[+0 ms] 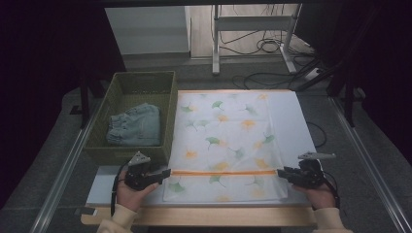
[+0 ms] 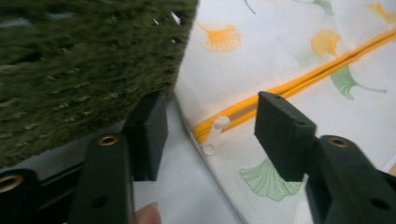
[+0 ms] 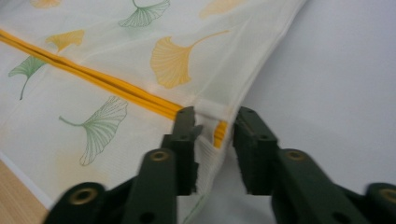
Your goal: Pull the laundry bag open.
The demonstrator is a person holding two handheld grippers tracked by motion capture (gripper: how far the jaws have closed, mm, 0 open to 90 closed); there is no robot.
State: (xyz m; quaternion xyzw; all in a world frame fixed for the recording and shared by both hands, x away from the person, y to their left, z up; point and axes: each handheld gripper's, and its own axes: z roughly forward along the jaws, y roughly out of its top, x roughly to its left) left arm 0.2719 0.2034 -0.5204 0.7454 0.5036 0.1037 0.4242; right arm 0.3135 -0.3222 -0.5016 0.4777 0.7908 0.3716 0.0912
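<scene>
Green woven basket (image 1: 127, 145) holding jeans (image 1: 136, 125) beside leaf-print bag (image 1: 223, 141), left tool (image 1: 164, 174) released, right tool (image 1: 282, 173) gaping around bag corner.

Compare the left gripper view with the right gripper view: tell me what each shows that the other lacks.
Left gripper view alone: the woven green basket and the white zipper pull, lying between the open left tool.

Right gripper view alone: a strip of wooden table edge, and the bag's corner between the right tool, not yet clamped.

Both: the ginkgo-print bag with its orange zipper.
</scene>
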